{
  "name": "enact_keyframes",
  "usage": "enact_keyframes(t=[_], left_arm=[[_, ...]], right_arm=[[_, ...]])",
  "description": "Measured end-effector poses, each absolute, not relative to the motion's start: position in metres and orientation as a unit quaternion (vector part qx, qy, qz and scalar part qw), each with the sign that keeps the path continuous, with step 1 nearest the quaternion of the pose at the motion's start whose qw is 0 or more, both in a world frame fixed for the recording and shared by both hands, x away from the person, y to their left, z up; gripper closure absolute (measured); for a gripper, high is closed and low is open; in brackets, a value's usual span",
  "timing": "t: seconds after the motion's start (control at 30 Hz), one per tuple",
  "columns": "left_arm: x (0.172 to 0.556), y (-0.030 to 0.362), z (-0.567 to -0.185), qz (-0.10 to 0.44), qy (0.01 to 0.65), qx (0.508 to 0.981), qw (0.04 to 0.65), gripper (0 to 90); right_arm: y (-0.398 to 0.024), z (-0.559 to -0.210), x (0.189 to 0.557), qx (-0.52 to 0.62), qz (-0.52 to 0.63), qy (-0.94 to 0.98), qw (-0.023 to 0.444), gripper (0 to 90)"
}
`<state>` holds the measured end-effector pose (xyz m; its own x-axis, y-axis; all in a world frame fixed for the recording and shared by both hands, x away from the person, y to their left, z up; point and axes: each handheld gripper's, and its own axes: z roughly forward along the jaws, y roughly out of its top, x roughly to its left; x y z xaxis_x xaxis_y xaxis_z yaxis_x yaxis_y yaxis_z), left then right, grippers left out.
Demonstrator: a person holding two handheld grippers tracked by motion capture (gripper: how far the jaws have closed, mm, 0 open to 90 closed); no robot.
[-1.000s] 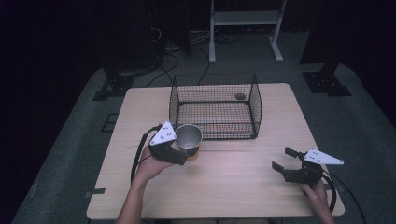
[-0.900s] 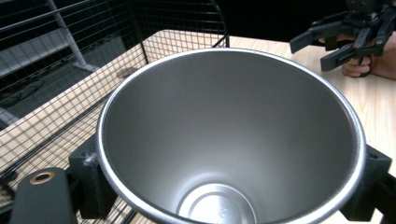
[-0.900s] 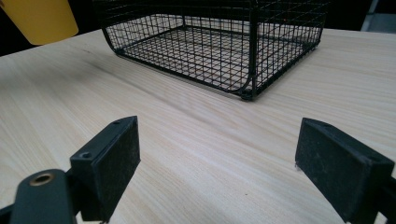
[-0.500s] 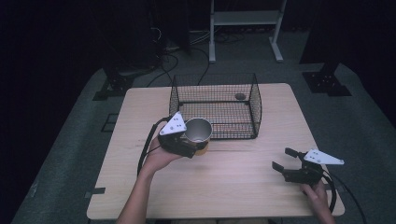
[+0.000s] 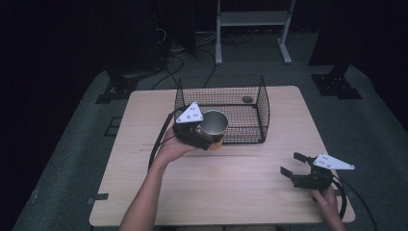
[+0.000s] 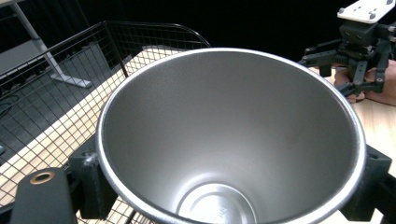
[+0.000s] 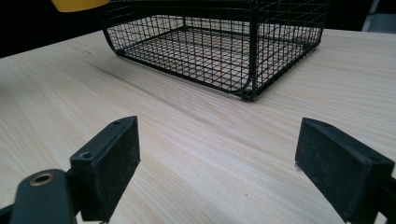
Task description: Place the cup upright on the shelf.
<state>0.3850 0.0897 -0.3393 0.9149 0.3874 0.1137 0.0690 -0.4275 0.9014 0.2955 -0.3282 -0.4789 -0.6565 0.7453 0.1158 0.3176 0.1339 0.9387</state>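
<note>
The left gripper [image 5: 208, 137], clenched on the upright metal cup [image 5: 213, 124], holds it at the wire basket's [image 5: 262, 103] near-left corner, the basket floor lying just beyond; the right gripper [image 5: 292, 164] rests released, well apart.

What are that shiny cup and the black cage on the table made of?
The cup looks like brushed steel inside: a dull silver sheen, with a yellow outer wall seen from above. The cage seems to be black-coated wire, a thin see-through grid. The table looks like pale wood, perhaps laminate.
</note>
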Motion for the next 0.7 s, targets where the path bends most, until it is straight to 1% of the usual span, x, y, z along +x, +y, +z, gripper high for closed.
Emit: enact_keyframes(t=[0.13,0.3,0.7], left_arm=[[0.393,0.087,-0.338,0.141,0.148,0.836,0.510,13.6],[0.404,0.088,-0.335,0.148,0.162,0.824,0.523,13.7],[0.434,0.080,-0.330,0.144,0.172,0.824,0.520,13.7]], right_arm=[[-0.328,-0.479,0.296,0.365,0.548,0.727,0.195,12.9],[-0.328,-0.479,0.296,0.365,0.549,0.726,0.195,12.9],[-0.329,-0.479,0.296,0.366,0.550,0.726,0.193,12.9]])
